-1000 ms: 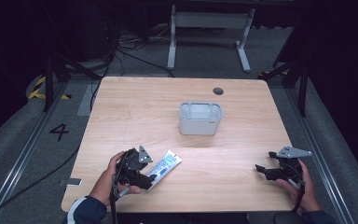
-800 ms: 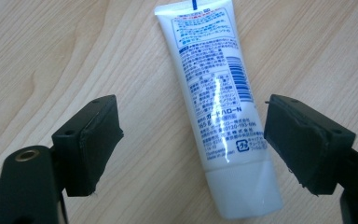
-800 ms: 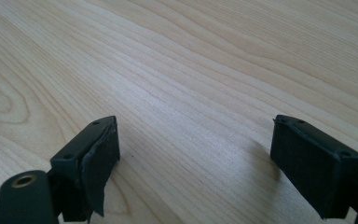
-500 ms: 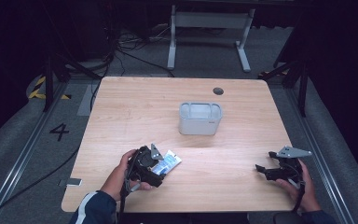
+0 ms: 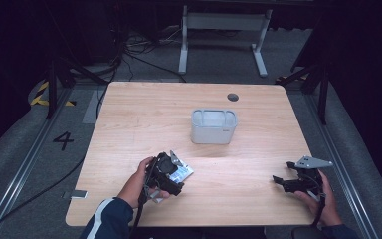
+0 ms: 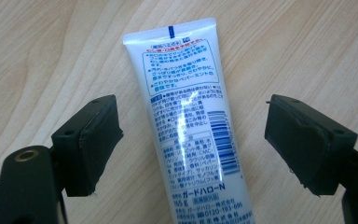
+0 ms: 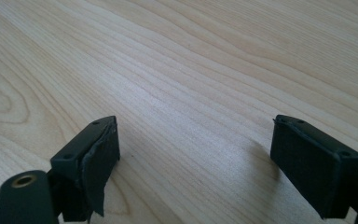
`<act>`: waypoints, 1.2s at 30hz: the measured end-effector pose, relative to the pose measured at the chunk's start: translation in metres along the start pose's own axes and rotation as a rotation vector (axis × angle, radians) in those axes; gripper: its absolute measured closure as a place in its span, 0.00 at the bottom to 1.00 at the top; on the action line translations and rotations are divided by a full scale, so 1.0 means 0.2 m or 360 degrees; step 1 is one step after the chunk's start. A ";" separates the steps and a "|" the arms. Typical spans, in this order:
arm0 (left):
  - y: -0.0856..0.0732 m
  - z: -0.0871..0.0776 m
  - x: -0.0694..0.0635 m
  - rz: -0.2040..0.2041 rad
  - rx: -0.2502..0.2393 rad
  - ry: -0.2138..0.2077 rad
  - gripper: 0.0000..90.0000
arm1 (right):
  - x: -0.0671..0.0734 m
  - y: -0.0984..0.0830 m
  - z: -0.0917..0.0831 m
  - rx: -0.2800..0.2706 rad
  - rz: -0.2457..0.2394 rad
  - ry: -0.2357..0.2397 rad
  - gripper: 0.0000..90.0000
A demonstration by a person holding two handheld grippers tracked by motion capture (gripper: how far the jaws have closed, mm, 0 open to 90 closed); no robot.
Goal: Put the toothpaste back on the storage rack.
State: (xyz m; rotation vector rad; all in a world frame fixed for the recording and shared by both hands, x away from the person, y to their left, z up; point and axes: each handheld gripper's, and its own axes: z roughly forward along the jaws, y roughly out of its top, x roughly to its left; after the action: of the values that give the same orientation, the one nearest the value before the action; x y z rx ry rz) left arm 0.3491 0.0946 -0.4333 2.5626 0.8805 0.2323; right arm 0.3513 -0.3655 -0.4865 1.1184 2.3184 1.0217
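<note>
Tabletop: left gripper (image 6: pixel 193 154) now over tube (image 6: pixel 191 121)

We see a grey bin (image 5: pixel 214 126) just past the table's (image 5: pixel 144 114) centre, a dark grommet (image 5: pixel 233 97) at one o'clock from it.

My left claw (image 5: pixel 171 174) sits over the near left part of the table (image 5: pixel 144 114), right above the tube (image 6: pixel 191 135), which lies flat on the wood between my two jaws, clear of both pads. The tube's crimped end points away from me. Well beyond the tube, toward the table's middle, stands the bin (image 5: pixel 214 126). Behind the bin, near the far edge, is a hole (image 5: pixel 233 97). My right claw (image 5: pixel 283 181) rests low over the near right corner, well apart from the tube and the bin, with bare wood between its jaws.
</note>
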 end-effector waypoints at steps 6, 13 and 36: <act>0.03 0.04 0.00 0.0031 0.0055 0.0006 0.21 | 0.00 0.00 0.00 -0.0003 -0.0001 -0.0003 0.18; 0.06 0.08 0.01 -0.0010 0.0120 0.0020 0.25 | 0.00 0.00 0.00 -0.0003 -0.0010 -0.0008 0.18; 0.12 0.14 0.05 -0.0033 0.0237 -0.0042 0.39 | 0.01 0.00 0.00 -0.0005 -0.0015 -0.0013 0.18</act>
State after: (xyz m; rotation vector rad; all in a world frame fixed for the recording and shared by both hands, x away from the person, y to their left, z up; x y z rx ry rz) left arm 0.3781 0.0756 -0.4474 2.6849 0.9463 0.1310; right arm 0.3503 -0.3650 -0.4864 1.1072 2.3132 1.0150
